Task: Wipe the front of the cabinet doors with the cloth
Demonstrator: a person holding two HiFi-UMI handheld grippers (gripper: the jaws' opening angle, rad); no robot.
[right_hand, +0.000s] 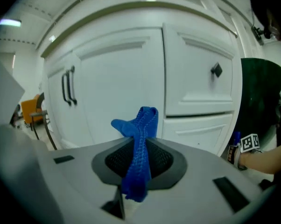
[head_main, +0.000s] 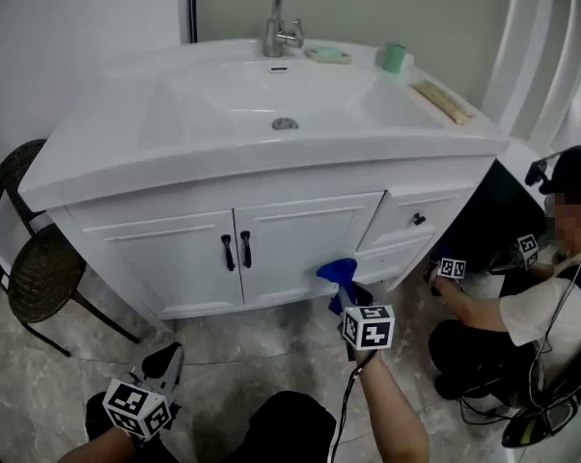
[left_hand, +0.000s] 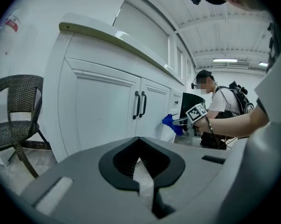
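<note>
cloth (right_hand: 141, 125) pinched in right tool (right_hand: 138, 164), by cabinet door (right_hand: 117, 92)

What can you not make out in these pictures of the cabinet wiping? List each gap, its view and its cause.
1. Whether the blue woven cloth touches the white cabinet door: right gripper view, the cloth's own bunched tip hides the contact.
2. The dark wicker chair, left side: head view, cut off by the picture's edge.
3. The tan flat thing on the white basin, right rim: head view, too small to name.
</note>
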